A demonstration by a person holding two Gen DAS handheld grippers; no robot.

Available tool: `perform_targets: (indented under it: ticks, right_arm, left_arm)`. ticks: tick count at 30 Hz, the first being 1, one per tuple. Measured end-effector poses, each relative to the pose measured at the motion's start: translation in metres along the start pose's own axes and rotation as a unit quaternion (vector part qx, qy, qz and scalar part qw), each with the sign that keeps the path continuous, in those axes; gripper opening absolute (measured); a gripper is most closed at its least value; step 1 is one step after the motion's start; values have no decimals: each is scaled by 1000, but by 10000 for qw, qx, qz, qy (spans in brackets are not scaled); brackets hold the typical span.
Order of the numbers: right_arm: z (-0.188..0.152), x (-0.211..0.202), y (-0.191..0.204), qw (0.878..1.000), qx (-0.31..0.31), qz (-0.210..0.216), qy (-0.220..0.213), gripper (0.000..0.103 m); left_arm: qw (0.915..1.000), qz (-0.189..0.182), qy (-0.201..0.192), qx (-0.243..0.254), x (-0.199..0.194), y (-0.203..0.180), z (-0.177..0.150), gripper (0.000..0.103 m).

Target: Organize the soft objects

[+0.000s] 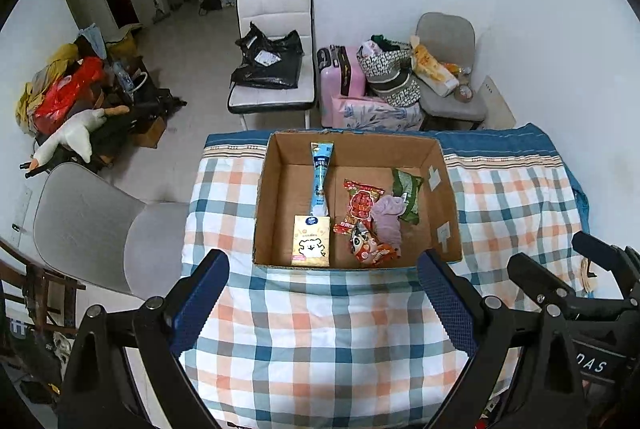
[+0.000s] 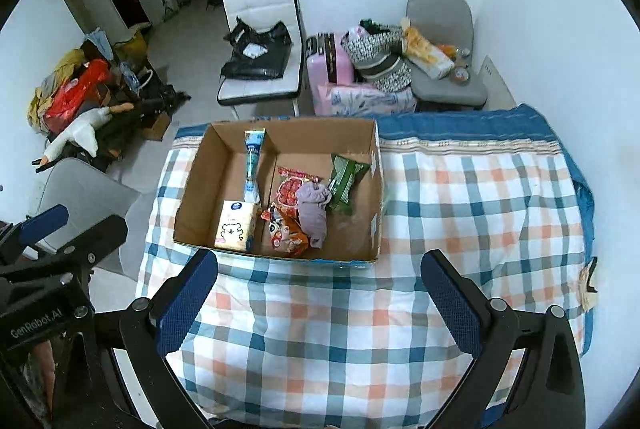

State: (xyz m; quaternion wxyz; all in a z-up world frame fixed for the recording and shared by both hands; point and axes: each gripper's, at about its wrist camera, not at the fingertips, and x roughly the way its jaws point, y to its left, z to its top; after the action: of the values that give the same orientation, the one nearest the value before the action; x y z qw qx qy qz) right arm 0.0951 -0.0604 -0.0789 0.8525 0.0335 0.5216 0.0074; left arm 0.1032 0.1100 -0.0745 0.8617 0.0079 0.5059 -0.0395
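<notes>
The left tool [image 1: 322, 303] has black angular arms with silver screw heads at the joints and blue, fine-gridded pads [image 1: 202, 295]. The right tool [image 2: 320, 303] is built alike: black linkages, round silver screws, blue textured pads [image 2: 450, 303]. White lettering marks each black body: "GenRobot.AI" on the left tool, "DAS" on the right.
</notes>
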Motion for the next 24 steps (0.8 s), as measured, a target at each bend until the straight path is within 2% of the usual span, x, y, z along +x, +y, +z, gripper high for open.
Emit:
perform_targets:
  ticks: [12, 24]
  right_arm:
    - [-8, -53, -3, 9992, 5, -114, -377, 103]
    - [-13, -71, -8, 9985, 81, -220, -490, 103]
  left_arm:
    - [9992, 126, -326, -211, -43, 11, -10, 96]
    - [9989, 111, -387, -227, -57, 11, -18, 97]
